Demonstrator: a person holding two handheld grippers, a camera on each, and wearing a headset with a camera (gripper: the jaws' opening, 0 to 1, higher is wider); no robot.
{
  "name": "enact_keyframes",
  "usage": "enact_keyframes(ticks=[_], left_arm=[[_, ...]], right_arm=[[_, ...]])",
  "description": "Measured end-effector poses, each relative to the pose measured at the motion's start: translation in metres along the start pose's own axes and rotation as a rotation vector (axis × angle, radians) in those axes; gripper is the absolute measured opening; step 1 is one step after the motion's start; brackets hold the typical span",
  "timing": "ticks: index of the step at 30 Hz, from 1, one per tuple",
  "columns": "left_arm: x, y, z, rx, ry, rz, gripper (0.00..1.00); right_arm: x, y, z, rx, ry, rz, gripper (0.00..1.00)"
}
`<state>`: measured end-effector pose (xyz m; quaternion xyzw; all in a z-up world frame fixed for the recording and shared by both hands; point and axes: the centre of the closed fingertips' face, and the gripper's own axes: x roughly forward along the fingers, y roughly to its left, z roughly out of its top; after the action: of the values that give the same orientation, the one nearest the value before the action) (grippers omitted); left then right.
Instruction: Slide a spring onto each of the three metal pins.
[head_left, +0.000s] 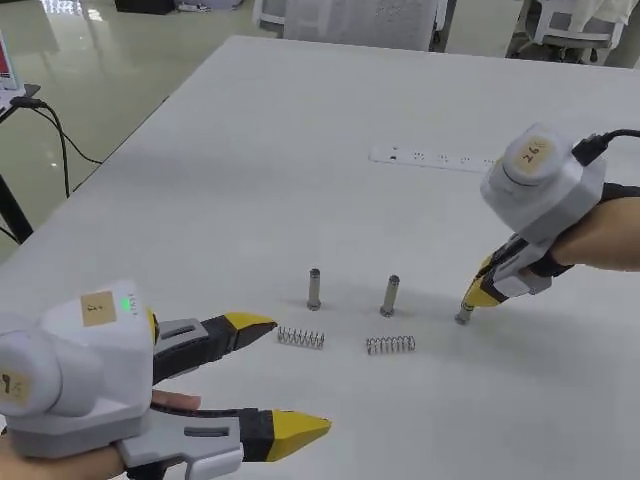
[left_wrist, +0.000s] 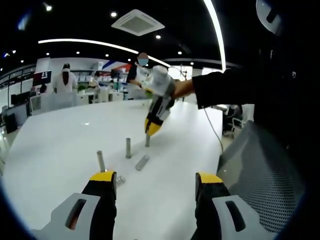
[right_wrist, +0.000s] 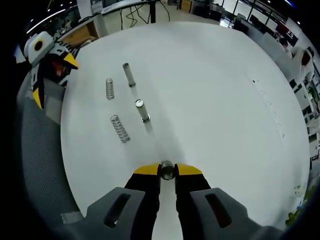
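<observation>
Two bare metal pins (head_left: 314, 288) (head_left: 390, 296) stand upright mid-table, also seen as pins (right_wrist: 129, 74) (right_wrist: 142, 110). In front of them lie two loose springs (head_left: 300, 337) (head_left: 390, 345). My right gripper (head_left: 474, 302) points down, shut on what looks like a spring (right_wrist: 166, 169) around the third pin (head_left: 465, 318), which stands on the table; the jaws hide most of it. My left gripper (head_left: 275, 375) hovers open and holds nothing near the table's front left, a short way from the left spring (left_wrist: 142, 162).
A white power strip (head_left: 430, 158) lies beyond the pins at the back right. The white table (head_left: 250, 150) has its left edge over the floor, where a cable (head_left: 55, 125) trails. Office chairs (head_left: 360, 20) stand past the far edge.
</observation>
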<state>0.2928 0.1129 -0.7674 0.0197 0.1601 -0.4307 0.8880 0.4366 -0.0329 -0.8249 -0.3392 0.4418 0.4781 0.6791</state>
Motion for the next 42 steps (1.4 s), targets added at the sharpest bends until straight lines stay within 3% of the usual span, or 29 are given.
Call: enact_keyframes(ticks=[19,29,42], left_arm=[[-0.001,-0.001,-0.001,-0.002,0.001,0.0,0.59],[0.0,-0.002,-0.001,-0.002,0.003,-0.002,0.58],[0.0,-0.002,-0.001,-0.003,0.002,-0.001,0.58]], right_arm=[[0.016,0.004,-0.007,-0.01,0.027,0.006,0.08],[0.016,0.005,-0.007,-0.028,0.015,-0.001,0.09],[0.018,0.004,-0.007,-0.048,0.008,-0.004,0.2]])
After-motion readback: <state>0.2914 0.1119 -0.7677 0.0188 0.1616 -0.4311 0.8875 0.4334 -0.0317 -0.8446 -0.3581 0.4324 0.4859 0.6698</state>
